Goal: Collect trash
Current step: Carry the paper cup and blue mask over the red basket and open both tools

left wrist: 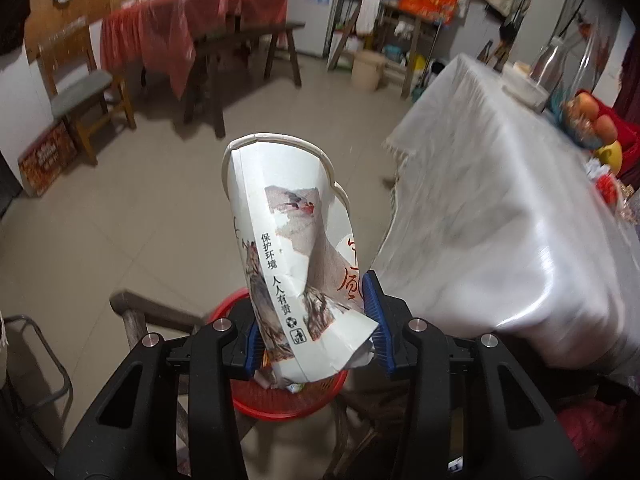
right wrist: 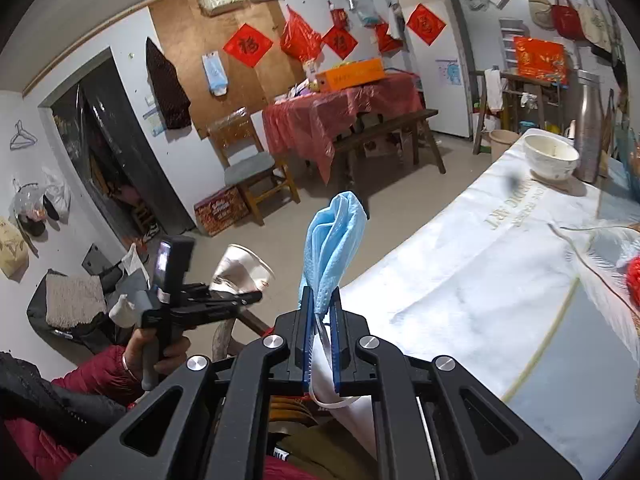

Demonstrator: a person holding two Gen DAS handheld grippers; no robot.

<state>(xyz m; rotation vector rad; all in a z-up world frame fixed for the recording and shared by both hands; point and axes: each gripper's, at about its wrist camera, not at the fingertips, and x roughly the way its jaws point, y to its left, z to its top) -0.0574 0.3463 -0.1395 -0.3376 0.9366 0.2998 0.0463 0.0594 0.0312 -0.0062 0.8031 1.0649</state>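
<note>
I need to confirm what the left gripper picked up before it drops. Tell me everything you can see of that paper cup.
The paper cup is white with a rolled rim, printed with a landscape picture, red calligraphy, black Chinese text and a recycling mark. It is crushed and creased, its rim dented. The left gripper holds it near its base between blue pads, mouth pointing away, directly above a red bin holding other scraps. The right wrist view shows it too.

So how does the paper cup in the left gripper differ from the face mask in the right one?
The paper cup is stiff, white, printed and crushed; the face mask is soft, plain blue, folded. The left gripper holds the cup with jaws part open; the right gripper is shut tight on the mask. Both stick up beyond the fingers.
</note>
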